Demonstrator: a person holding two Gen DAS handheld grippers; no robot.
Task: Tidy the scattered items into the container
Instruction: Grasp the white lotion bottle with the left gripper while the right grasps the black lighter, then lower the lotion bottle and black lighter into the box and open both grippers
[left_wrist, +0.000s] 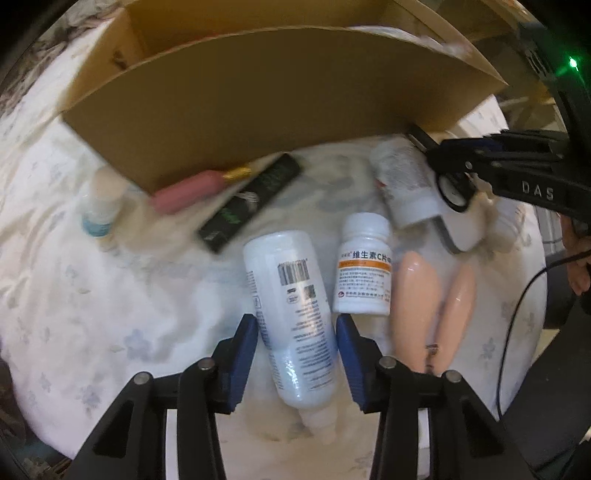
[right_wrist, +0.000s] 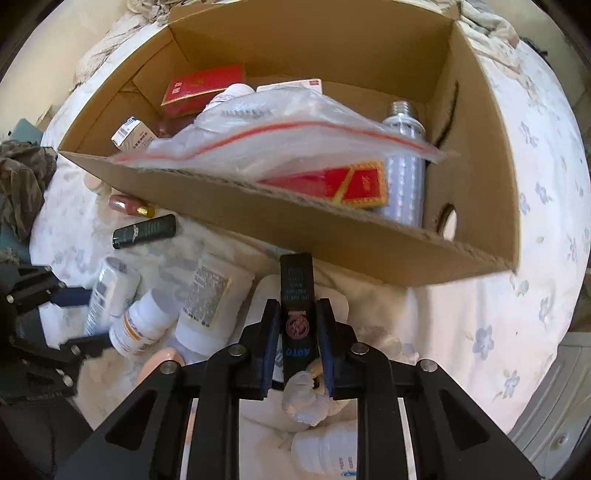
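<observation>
My left gripper (left_wrist: 297, 325) is open, its blue pads on either side of a white-blue bottle (left_wrist: 291, 310) that lies on the bed, not clamped. A white vitamin C bottle (left_wrist: 364, 264) lies just right of it. My right gripper (right_wrist: 298, 325) is shut on a slim black box (right_wrist: 296, 295) and holds it in front of the cardboard box (right_wrist: 332, 236). The cardboard box also shows in the left wrist view (left_wrist: 258, 92). It holds red packets (right_wrist: 201, 86), a clear zip bag (right_wrist: 280, 136) and a silver bottle (right_wrist: 402, 162).
On the floral sheet (left_wrist: 92, 314) lie a pink tube (left_wrist: 188, 192), a black tube (left_wrist: 247, 206), a small blue-capped bottle (left_wrist: 99, 206), another white bottle (left_wrist: 404, 184) and a peach shoe-tree-like object (left_wrist: 413, 306). A cable (left_wrist: 517, 314) hangs at the right.
</observation>
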